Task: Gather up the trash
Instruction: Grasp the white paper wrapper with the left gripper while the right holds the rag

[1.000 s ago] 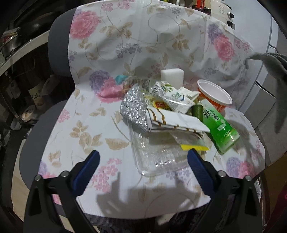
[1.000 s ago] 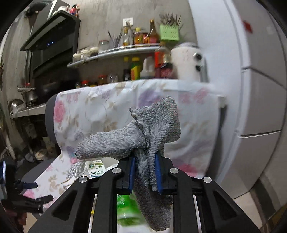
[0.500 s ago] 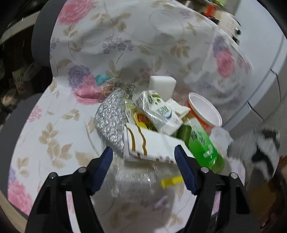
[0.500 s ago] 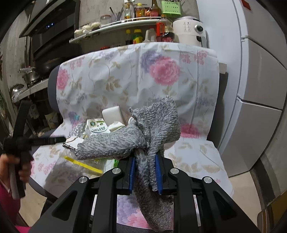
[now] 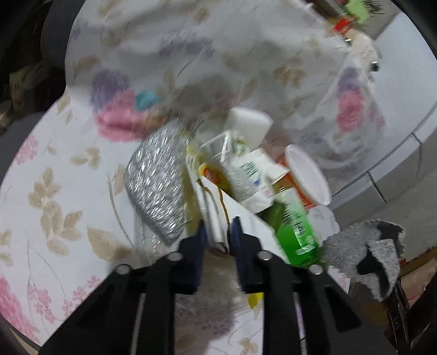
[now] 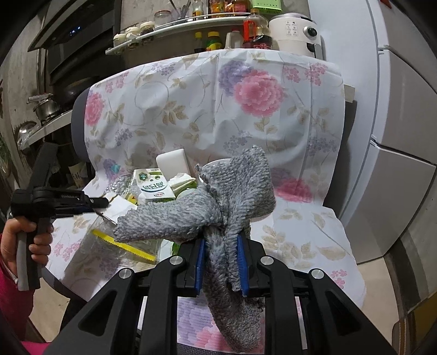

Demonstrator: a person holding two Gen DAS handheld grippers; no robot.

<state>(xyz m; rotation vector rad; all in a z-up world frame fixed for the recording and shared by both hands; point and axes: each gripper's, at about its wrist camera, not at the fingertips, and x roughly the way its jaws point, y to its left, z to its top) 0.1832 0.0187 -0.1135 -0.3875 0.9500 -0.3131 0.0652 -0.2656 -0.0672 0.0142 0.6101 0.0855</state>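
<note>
A heap of trash lies on a chair under a floral cloth (image 5: 68, 177): a white paper box with brown stripes (image 5: 215, 215), a silver bubble pouch (image 5: 158, 180), a milk carton (image 5: 243, 169), a green bottle (image 5: 295, 229), an orange-white cup (image 5: 308, 174), a white sponge block (image 5: 248, 123) and a clear plastic tray (image 6: 114, 245). My left gripper (image 5: 218, 232) is shut on the edge of the white paper box; it also shows in the right wrist view (image 6: 101, 203). My right gripper (image 6: 221, 262) is shut on a grey towel (image 6: 226, 196), held in front of the chair.
The chair back (image 6: 218, 95) rises behind the heap. A white fridge (image 6: 404, 109) stands to the right. A kitchen shelf with bottles and jars (image 6: 207, 24) and a rice cooker (image 6: 295, 32) sit behind. A stove counter with pots (image 6: 46, 109) is to the left.
My left gripper moved forward into the heap and closed on the white paper box. My right gripper dropped lower in front of the chair, still holding the towel.
</note>
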